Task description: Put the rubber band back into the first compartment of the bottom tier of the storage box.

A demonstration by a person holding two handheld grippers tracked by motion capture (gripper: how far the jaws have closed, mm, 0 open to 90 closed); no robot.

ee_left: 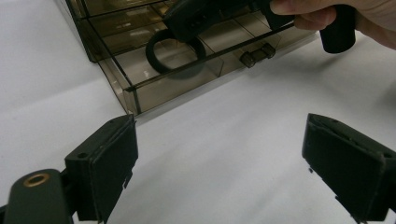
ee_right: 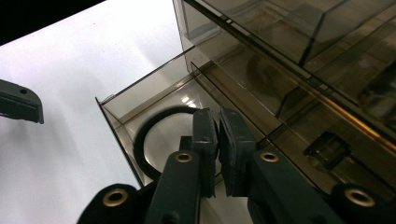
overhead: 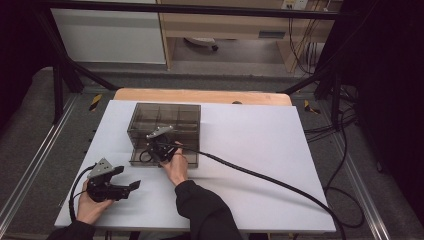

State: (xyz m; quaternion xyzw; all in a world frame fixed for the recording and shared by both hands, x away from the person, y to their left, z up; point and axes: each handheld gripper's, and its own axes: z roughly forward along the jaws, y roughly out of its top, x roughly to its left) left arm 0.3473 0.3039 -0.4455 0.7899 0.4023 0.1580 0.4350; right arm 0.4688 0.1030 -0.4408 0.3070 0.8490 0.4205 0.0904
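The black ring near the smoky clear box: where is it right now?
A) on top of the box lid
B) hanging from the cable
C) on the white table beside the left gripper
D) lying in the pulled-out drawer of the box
D: the black ring lies flat on the floor of the open drawer at the front of the box, just beyond the right gripper, whose jaws are almost closed.
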